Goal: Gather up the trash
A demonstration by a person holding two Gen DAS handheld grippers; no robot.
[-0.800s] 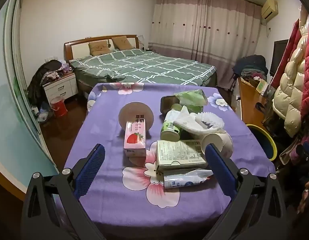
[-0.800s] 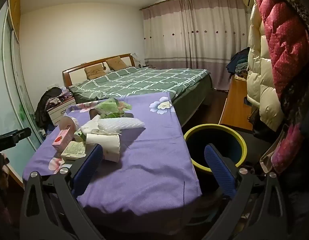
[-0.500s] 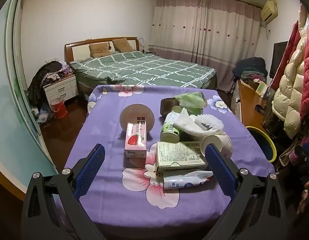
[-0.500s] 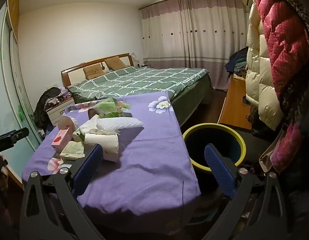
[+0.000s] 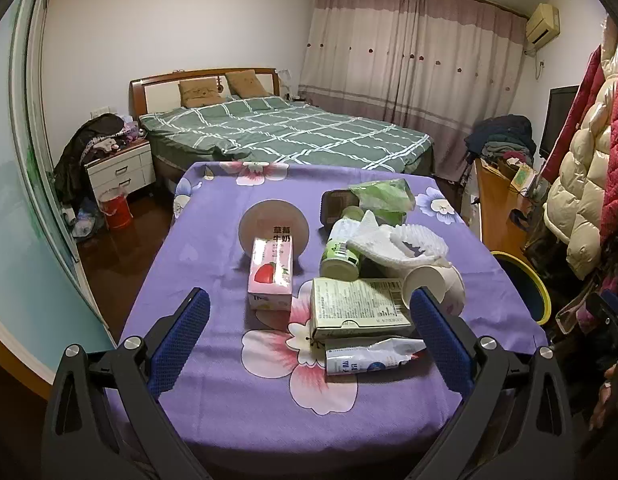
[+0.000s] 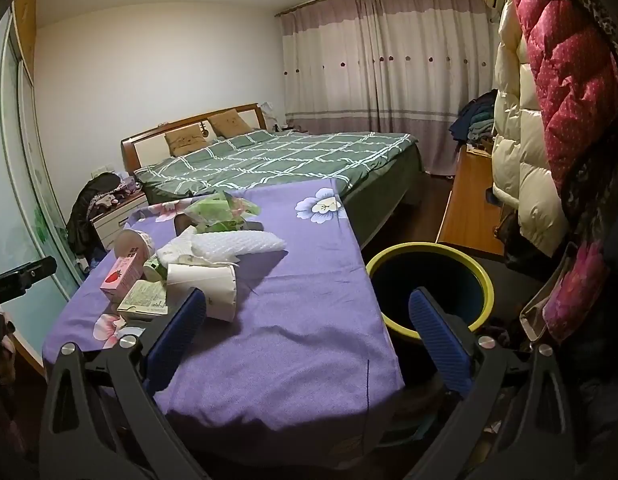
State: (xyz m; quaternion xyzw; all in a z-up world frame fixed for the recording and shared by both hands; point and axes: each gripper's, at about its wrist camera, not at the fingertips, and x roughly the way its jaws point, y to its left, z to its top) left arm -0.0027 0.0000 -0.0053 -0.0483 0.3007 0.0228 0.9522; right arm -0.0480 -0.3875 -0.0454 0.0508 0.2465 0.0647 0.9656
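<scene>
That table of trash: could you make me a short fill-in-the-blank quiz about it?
1. The pink carton shows a picture of a ____.
2. The tablecloth is ____ with flowers.
3. The bin beside the table has a ____ rim.
4. Both grippers, left and right, hold ____.

Answers: strawberry; purple; yellow; nothing

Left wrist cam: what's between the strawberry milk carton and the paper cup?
In the left wrist view, the flat cardboard box lies between the strawberry milk carton and the tipped paper cup, with the green-labelled bottle just behind it.
</scene>
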